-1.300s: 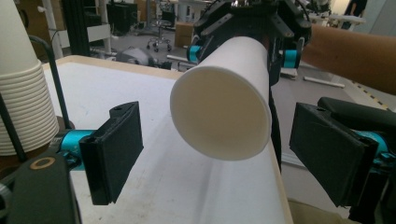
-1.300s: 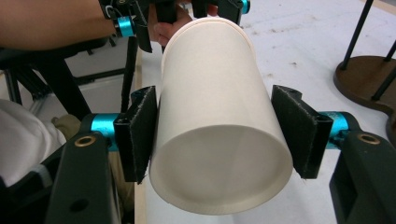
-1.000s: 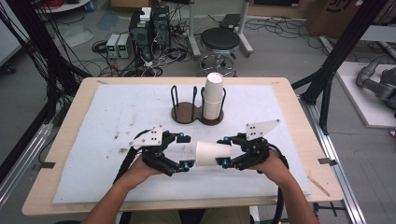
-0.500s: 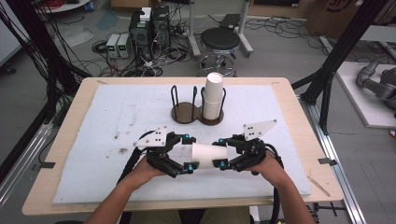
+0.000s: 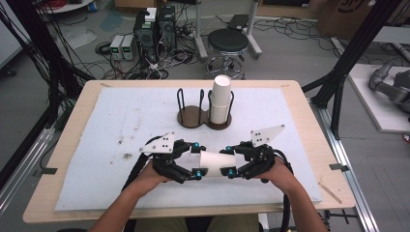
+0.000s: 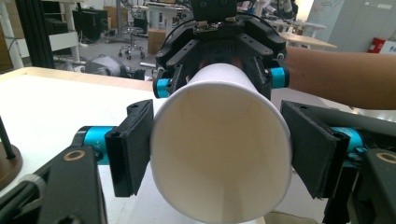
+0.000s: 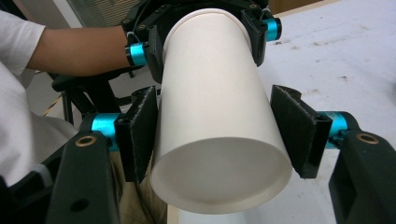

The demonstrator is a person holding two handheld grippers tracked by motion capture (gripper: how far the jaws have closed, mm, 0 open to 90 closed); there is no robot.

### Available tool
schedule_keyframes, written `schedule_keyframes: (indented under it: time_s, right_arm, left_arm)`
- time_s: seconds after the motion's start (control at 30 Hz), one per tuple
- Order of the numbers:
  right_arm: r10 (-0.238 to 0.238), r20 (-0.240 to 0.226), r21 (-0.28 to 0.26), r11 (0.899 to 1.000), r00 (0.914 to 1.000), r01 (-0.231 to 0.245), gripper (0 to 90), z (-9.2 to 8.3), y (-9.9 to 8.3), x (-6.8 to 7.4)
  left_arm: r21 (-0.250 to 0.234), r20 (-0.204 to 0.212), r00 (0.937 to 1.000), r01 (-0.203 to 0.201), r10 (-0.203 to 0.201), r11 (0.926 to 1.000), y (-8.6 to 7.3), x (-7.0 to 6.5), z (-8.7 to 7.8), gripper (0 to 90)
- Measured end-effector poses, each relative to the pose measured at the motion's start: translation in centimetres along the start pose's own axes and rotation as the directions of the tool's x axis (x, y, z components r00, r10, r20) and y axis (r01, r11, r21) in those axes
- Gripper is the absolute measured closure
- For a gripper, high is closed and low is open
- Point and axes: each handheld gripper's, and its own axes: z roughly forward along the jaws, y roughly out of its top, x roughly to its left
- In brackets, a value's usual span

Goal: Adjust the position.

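The left tongs (image 5: 197, 160) clamp the open rim end and the right tongs (image 5: 229, 161) the closed base of a smooth, empty white paper cup (image 5: 216, 160) held sideways above the padded table (image 5: 96, 145).

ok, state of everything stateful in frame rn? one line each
paper cup: lying sideways, held off the mat between both grippers
left gripper: shut on the cup's open rim end
right gripper: shut on the cup's base end
cup stack: upright in the holder's right slot
holder: left slot empty
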Motion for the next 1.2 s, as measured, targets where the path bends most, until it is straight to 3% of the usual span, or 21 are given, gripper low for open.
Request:
schedule_keyframes:
  time_s: [0.1, 0.17, 0.23, 0.37, 0.47, 0.63, 0.77, 0.83, 0.93, 0.97, 1.07, 1.2]
  right_arm:
    - [0.007, 0.011, 0.003, 1.0, 0.9999, -0.007, 33.6, 0.1, 0.1, 0.0]
    - [0.026, 0.042, 0.0, 1.0, 0.9988, -0.026, 21.3, 0.1, 0.3, 0.0]
    - [0.035, 0.071, 0.004, 0.999, 0.9969, -0.035, 19.2, 0.0, 0.6, 0.1]
    - [-0.009, 0.112, 0.025, 1.0, 0.9937, 0.006, 19.2, -0.5, 1.4, 0.6]
    - [-0.086, 0.178, 0.104, 0.992, 0.9803, 0.068, 19.2, -0.6, 2.2, 1.1]
    - [-0.233, 0.238, 0.271, 0.948, 0.943, 0.166, 19.2, 0.1, 3.5, 1.8]
    - [-0.296, 0.238, 0.363, 0.91, 0.9249, 0.198, 19.4, 0.8, 4.2, 2.0]
    - [-0.316, 0.233, 0.39, 0.897, 0.9198, 0.209, 19.4, 1.2, 4.5, 2.1]
    - [-0.353, 0.221, 0.443, 0.867, 0.9094, 0.228, 19.4, 1.9, 5.0, 2.2]
    - [-0.353, 0.216, 0.457, 0.86, 0.9102, 0.225, 19.4, 2.1, 5.0, 2.2]
    - [-0.373, 0.199, 0.503, 0.833, 0.9064, 0.232, 19.4, 2.9, 5.1, 2.1]
    - [-0.386, 0.186, 0.536, 0.811, 0.9036, 0.236, 19.4, 3.8, 4.9, 2.0]
  left_arm:
    - [0.009, -0.006, 1.0, 0.001, -0.001, 1.0, 0.0, 0.0, 0.0, 30.0]
    - [0.021, -0.017, 0.9999, 0.003, -0.003, 0.9998, 0.0, 0.0, 0.0, 30.3]
    - [0.04, -0.034, 0.9994, 0.001, 0.0, 0.9992, 0.0, 0.1, 0.0, 30.4]
    - [0.093, -0.066, 0.9977, -0.008, 0.014, 0.9956, 0.4, 0.1, -0.1, 30.7]
    - [0.145, -0.079, 0.9965, -0.016, 0.028, 0.9894, 1.1, 0.2, -0.1, 30.7]
    - [0.233, -0.094, 0.9942, -0.028, 0.051, 0.9721, 2.2, 0.3, 0.1, 30.7]
    - [0.288, -0.101, 0.9923, -0.04, 0.071, 0.9568, 3.0, 0.4, 0.3, 30.7]
    - [0.323, -0.1, 0.991, -0.052, 0.089, 0.945, 3.4, 0.5, 0.4, 30.7]
    - [0.354, -0.1, 0.9906, -0.052, 0.093, 0.9339, 3.8, 0.6, 0.6, 30.7]
    - [0.363, -0.099, 0.9906, -0.052, 0.094, 0.9303, 3.8, 0.6, 0.7, 30.7]
    - [0.383, -0.099, 0.9907, -0.048, 0.093, 0.9225, 4.0, 0.7, 0.9, 30.7]
    - [0.402, -0.091, 0.9917, -0.046, 0.09, 0.9145, 4.2, 0.7, 1.1, 30.7]
